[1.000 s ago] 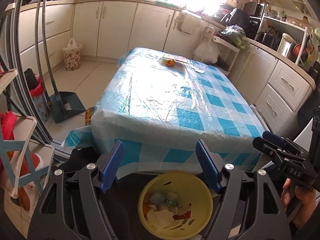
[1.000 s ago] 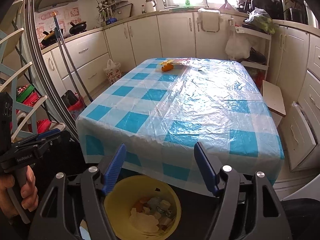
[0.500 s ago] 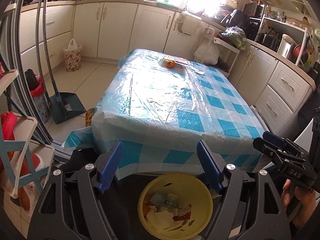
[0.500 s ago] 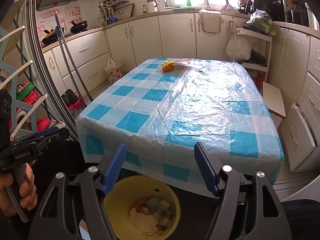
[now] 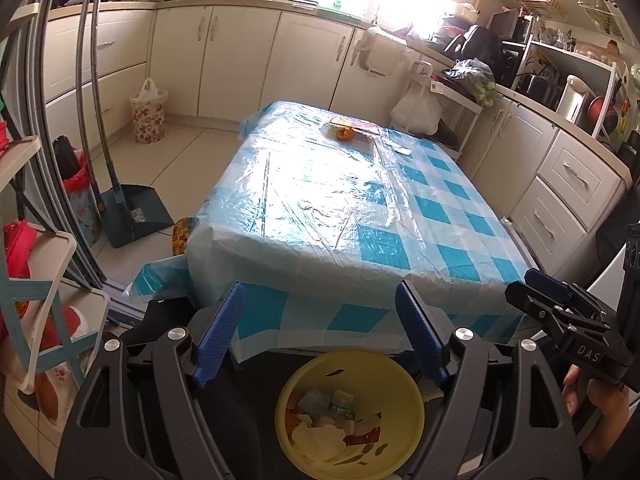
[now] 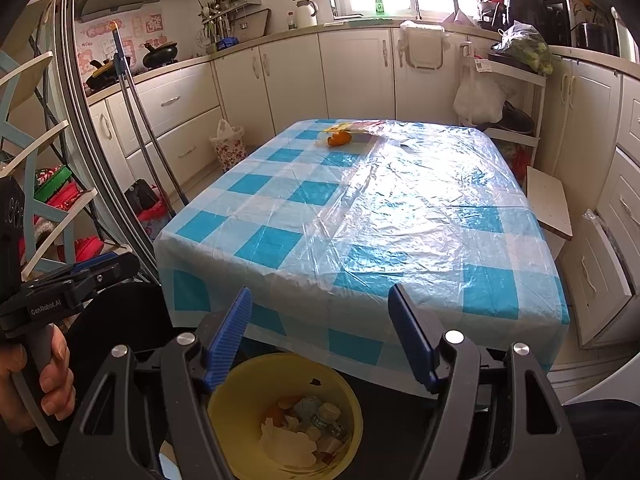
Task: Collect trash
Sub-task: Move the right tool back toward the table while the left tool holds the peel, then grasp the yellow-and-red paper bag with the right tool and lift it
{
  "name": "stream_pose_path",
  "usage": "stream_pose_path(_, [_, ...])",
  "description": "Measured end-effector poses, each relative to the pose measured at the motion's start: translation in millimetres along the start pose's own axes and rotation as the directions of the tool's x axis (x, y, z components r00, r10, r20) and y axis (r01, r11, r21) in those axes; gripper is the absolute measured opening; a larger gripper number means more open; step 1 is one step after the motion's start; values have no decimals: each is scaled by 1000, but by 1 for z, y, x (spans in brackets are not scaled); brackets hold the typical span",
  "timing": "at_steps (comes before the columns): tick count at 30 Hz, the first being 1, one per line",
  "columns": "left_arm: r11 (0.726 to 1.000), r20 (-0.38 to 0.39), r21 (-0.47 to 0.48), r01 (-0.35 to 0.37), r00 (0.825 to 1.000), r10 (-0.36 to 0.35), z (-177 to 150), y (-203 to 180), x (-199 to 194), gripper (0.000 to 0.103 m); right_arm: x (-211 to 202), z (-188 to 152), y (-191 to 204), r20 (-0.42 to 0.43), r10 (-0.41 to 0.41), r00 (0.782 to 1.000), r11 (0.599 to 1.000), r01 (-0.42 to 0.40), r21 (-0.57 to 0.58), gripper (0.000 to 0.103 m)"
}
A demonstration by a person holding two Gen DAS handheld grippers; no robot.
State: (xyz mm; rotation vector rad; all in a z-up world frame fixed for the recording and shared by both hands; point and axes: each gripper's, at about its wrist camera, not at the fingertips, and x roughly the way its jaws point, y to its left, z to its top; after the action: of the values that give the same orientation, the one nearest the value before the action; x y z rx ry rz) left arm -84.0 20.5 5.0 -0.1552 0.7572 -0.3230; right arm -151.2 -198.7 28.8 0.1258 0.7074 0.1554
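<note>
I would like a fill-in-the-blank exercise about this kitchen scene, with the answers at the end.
1. The bin holding the trash is ______ in colour.
2. The cloth on the table has white and ______ squares.
3. The orange peel lies at the ______ end of the table, away from the left gripper and the right gripper.
4. Both grippers are open and hold ______.

Answers: yellow; blue; far; nothing

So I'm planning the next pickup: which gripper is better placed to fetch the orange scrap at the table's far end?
Neither clearly. The left gripper and right gripper both hang open over the yellow bin, equally far from the orange scrap.
</note>
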Motion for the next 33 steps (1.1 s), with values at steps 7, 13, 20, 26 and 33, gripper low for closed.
stream_pose_path(7, [1000,10,-3,0,1000,0,1,1,-2,76,-1,2,3,6,4,1000,1000,-4,-6,69])
stream_pose_path(13, [1000,24,-21,1,1000,-1,7,6,-4,76,-1,5,9,12,9,1000,1000,-9,-28,71])
stream_pose_path(20, [998,72,-56,-23,997,27,31,23,4,78,4,37,11,42,3,999,993,2,-117,75])
stream_pose_path(26, [990,105,-111,-83,990,94,39,42,22,79,52,102,16,22,-31,999,969,36,-244,76])
stream_pose_path(33, [984,128,-142,-104,984,122,42,59,34,80,173,179,32,-50,-131,990,894,97,-437,78])
